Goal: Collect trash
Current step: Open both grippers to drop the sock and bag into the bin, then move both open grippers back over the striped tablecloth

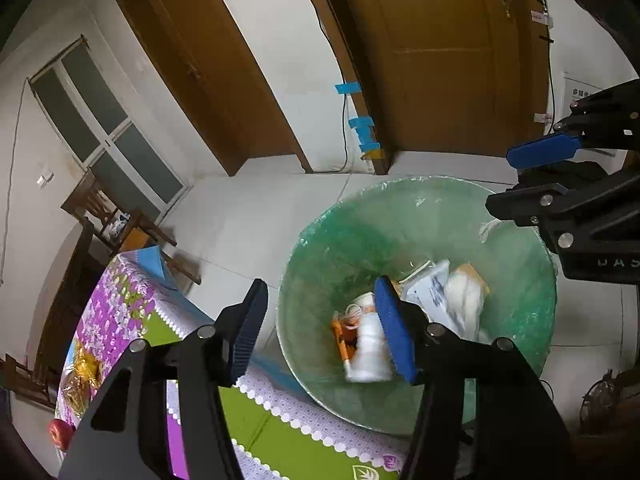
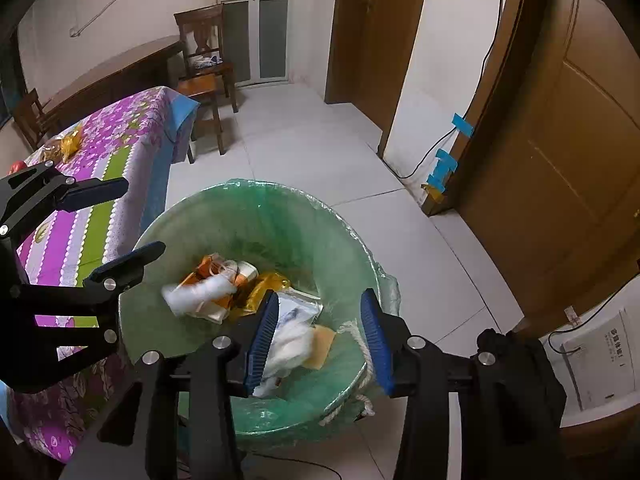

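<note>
1. The trash (image 2: 224,292) lies in the bottom of the green-lined bin (image 2: 256,208): orange and gold wrappers, a paper cup, white tissue and a printed white packet, all heaped loosely. A blurred white wad (image 1: 370,354) shows over the heap in both views; I cannot tell whether it is falling or just smeared by motion.

2. The bin stands on the floor just beside the near end of the worktop (image 2: 100,216), which wears a purple, green and white flowered cloth.

3. Both tools hang above the bin mouth. The left tool (image 1: 320,330) has its jaws spread wide with nothing between them; the trash sits below and to its right. The right tool (image 2: 320,340) is likewise spread and empty, over the bin's near rim.

4. Whatever remains to collect is on the worktop, to the left: a gold foil wrapper (image 2: 70,142) and a red round thing (image 1: 60,434), perhaps an apple, at its far end. The left tool is nearer that side, I judge.

5. Writing: the right tool's body shows pale letters too cut off to read. A white sheet (image 2: 600,364) by the door carries print too small to read.
</note>
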Demonstrator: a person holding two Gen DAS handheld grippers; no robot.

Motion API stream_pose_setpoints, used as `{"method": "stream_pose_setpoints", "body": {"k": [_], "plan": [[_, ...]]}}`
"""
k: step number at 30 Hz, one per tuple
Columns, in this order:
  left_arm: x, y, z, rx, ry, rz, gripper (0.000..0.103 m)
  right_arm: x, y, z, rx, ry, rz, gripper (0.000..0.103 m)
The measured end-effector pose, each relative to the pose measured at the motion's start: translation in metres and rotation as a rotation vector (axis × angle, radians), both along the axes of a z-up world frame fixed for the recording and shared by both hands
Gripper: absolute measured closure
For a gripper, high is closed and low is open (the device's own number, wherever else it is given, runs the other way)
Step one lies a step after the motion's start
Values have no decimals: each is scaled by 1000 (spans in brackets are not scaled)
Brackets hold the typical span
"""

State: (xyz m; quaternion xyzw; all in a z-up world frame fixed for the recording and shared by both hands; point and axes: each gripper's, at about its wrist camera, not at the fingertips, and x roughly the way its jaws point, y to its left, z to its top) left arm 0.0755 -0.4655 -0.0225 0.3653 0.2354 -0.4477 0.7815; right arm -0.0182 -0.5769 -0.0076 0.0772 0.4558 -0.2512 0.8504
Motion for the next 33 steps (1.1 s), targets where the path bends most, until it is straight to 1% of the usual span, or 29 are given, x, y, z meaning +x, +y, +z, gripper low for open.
{"method": "stream_pose_setpoints", "body": {"k": [11, 16, 19, 21, 23, 25, 26, 29, 33], "plan": [[-2, 4, 8, -22, -34, 16, 49, -4, 2, 2, -3, -4, -7, 59], [-3, 13, 15, -54, -62, 44, 49, -6, 3, 5, -7, -20, -10, 59], [0, 23, 18, -72, -78, 71, 49, -8, 10, 10, -31, -57, -11, 59], [6, 32, 20, -88, -68, 99, 49, -8, 14, 14, -47, -87, -11, 59], [13, 43, 21, -107, -58, 135, 49, -8, 24, 20, -85, -131, -8, 59], [23, 60, 21, -133, -46, 189, 44, -7, 35, 25, -132, -176, -3, 57], [25, 66, 20, -141, -42, 206, 43, -6, 42, 27, -155, -202, 2, 55], [38, 93, 16, -156, -50, 279, 43, 0, 63, 30, -199, -268, 29, 51], [55, 132, 12, -161, -35, 360, 43, 10, 88, 30, -219, -325, 66, 50]]}}
